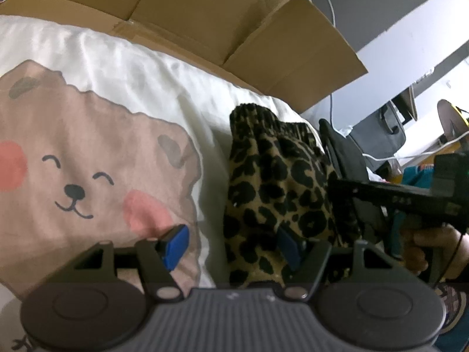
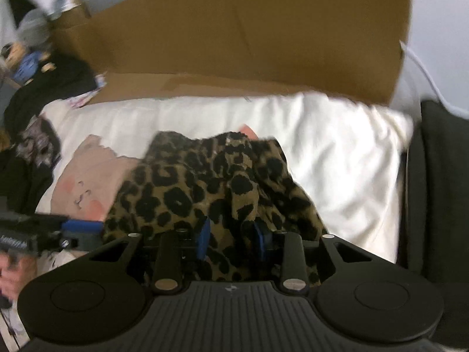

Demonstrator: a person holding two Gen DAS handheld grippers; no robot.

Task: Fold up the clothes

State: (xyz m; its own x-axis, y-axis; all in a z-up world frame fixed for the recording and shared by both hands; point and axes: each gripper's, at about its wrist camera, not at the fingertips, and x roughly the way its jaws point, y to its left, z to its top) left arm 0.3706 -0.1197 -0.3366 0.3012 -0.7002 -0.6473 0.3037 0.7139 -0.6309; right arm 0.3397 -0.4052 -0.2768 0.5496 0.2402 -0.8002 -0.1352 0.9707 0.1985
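A leopard-print knit garment (image 1: 278,182) stands bunched up on a white cloth with a smiling pink bear print (image 1: 88,176). My left gripper (image 1: 233,246) is open. Its left pad hangs over the bear print and its right pad sits against the garment's lower edge. In the right wrist view my right gripper (image 2: 231,237) is shut on a fold of the leopard-print garment (image 2: 205,187), and the fabric fills the gap between the blue pads. One blue pad (image 2: 83,226) of the left gripper shows at the left edge, beside the garment.
An opened cardboard box (image 1: 234,29) lies behind the white cloth (image 2: 337,152). Dark clothes (image 2: 35,94) are heaped at the far left of the right wrist view. A black cushion (image 2: 439,190) borders the right side. A hand (image 1: 425,243) holds the right tool, and cables and furniture stand beyond it.
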